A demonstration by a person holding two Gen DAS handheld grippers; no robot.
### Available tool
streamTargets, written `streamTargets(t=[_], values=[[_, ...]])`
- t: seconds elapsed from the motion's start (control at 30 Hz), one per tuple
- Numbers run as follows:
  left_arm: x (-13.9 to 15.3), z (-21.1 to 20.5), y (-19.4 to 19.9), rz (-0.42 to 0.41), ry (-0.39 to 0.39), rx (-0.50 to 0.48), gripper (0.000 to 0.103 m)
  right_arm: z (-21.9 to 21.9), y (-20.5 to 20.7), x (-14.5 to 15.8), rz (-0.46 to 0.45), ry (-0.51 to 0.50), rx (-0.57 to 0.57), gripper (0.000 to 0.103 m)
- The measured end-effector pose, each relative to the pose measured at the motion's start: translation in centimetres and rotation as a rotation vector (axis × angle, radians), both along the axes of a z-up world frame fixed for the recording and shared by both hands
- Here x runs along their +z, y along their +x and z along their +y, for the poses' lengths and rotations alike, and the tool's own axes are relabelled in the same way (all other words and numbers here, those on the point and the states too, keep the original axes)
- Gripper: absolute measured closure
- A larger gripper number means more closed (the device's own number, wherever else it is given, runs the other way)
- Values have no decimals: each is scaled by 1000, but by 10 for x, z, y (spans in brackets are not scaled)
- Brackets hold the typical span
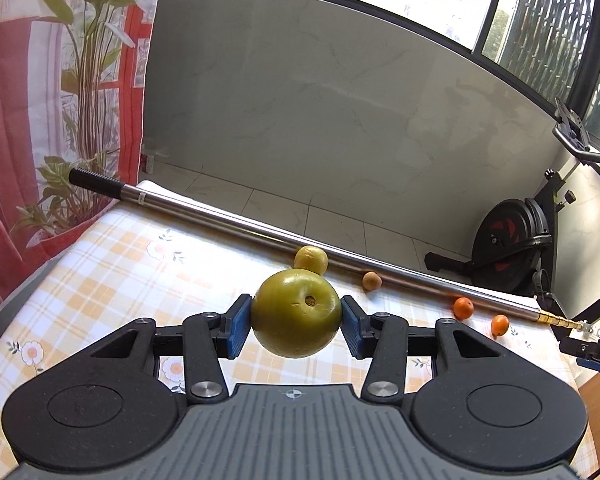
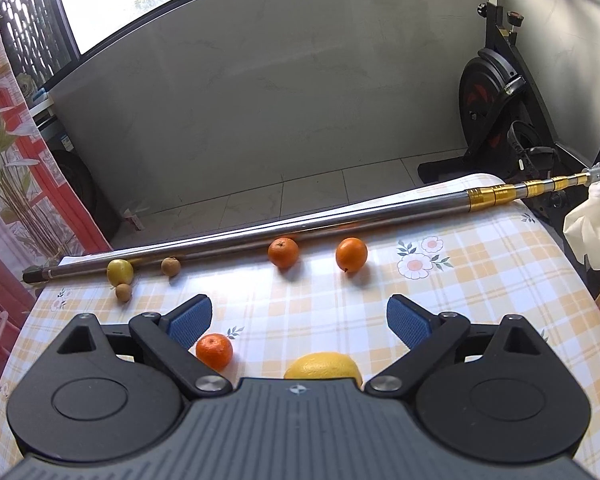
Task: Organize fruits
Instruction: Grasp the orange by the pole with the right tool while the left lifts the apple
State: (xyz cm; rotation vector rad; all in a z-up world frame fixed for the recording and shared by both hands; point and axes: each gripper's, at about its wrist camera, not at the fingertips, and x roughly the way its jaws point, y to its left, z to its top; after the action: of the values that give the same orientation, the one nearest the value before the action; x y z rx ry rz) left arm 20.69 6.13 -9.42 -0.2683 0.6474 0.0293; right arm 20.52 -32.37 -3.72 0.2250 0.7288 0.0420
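Note:
My left gripper is shut on a large green apple, held above the checked tablecloth. Beyond it lie a small yellow-green fruit, a brown longan and two small oranges, all near the metal pole. My right gripper stands open with nothing between its pads. Below it a small orange lies by the left finger, and a yellow lemon shows at the gripper's base. Farther off are two oranges, two longans and the yellow-green fruit.
The long metal pole lies along the table's far edge, its black handle at the left and gold end at the right. An exercise bike stands on the floor behind. A red patterned curtain hangs at the left. White cloth hangs off the pole's tip.

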Motion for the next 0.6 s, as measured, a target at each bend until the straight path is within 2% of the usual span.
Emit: streamTargets(t=[0.1,0.3,0.47,0.6], values=[[-6,-1,0,18,-3,18,53,-4,11,-5,-3,0,8,8],[-9,-3,1,30,8,35,53,-13,32,-15,-22,-51,6,19],[-11,-12,6,25,32,28,53,-21,53,-29,-19,-76,6,34],[-15,-14,8,29,26,19,53,-18,79,-46,2,-122,14,42]])
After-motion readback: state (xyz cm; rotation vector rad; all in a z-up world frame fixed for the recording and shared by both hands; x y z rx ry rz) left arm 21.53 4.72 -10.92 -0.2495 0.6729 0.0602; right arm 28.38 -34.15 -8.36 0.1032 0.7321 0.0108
